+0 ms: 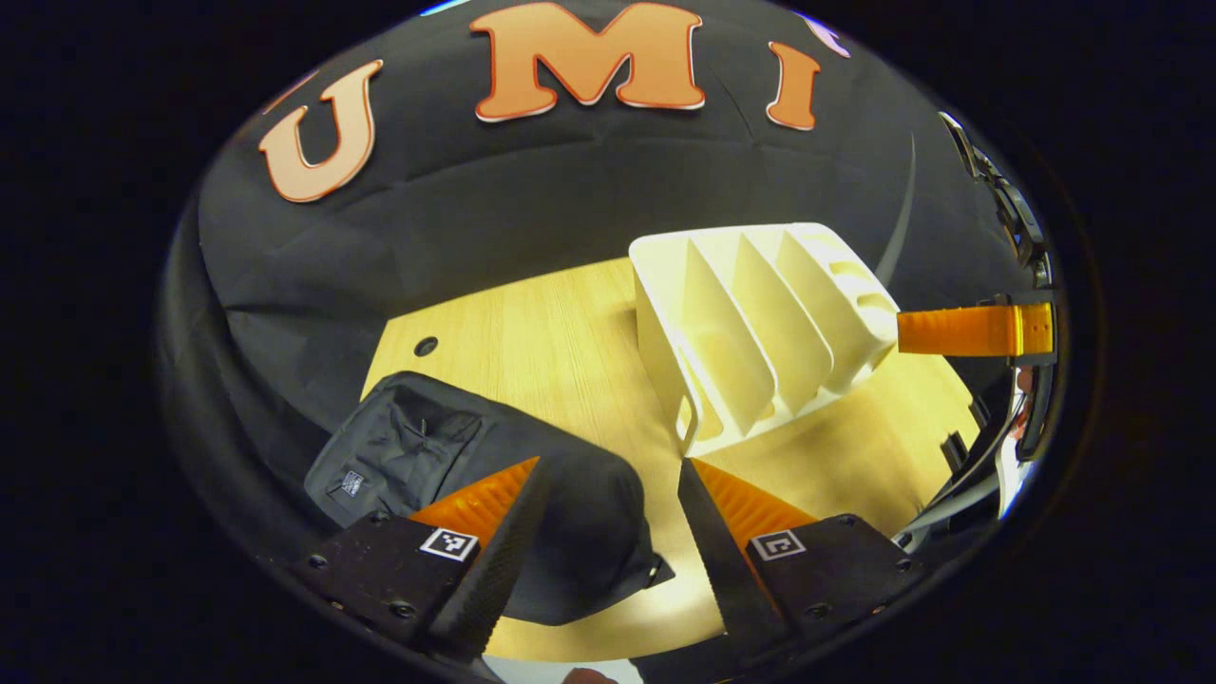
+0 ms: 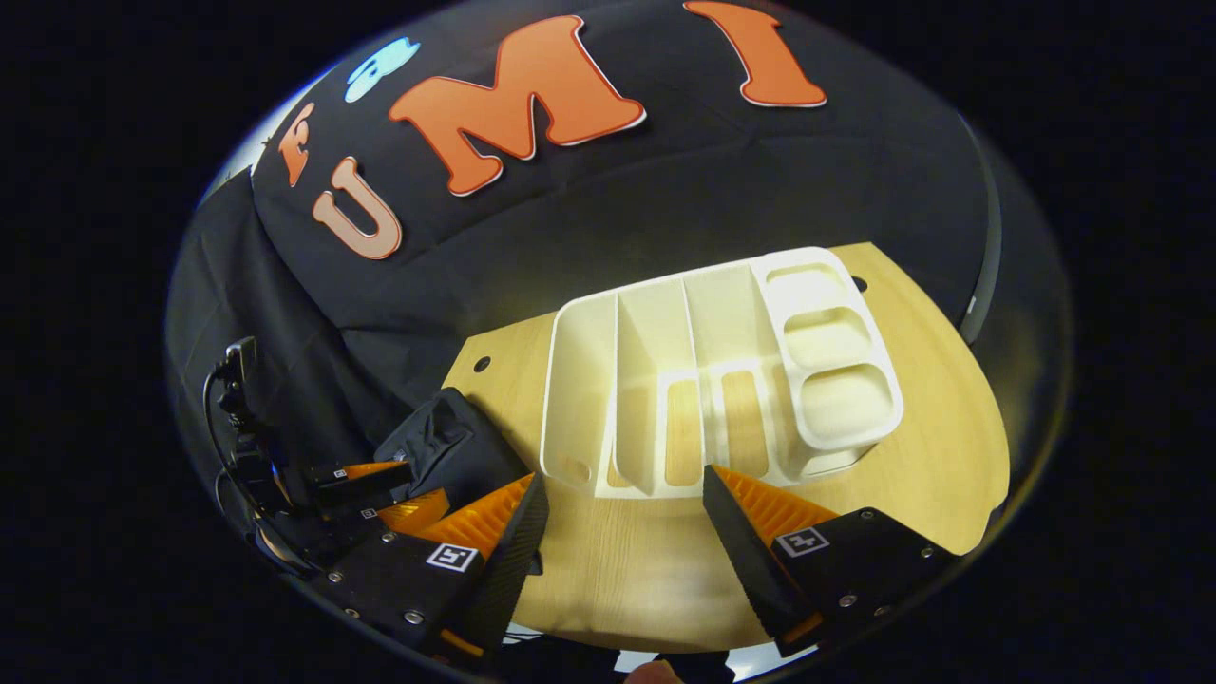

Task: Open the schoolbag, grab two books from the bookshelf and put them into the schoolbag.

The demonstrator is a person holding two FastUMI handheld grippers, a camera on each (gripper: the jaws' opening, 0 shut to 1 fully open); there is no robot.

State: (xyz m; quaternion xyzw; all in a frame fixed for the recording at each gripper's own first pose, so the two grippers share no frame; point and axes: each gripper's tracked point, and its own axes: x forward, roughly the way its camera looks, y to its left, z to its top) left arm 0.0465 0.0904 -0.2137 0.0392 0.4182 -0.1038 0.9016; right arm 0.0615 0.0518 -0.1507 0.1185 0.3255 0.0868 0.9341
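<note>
Evidently, both the left gripper [image 1: 608, 494] and right gripper [image 2: 622, 503] were held spread and empty. The schoolbag [image 1: 494, 494] was laid just left of the bookshelf [image 1: 760, 332], whose slots were seen empty; confirming both books inside was advised.

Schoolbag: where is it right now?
In the left gripper view the schoolbag lies on the table, left of the bookshelf, partly behind the left gripper.

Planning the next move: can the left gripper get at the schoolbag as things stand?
Probably yes. The left gripper is open just above the schoolbag, with nothing between them; the bookshelf stands off to the side.
</note>
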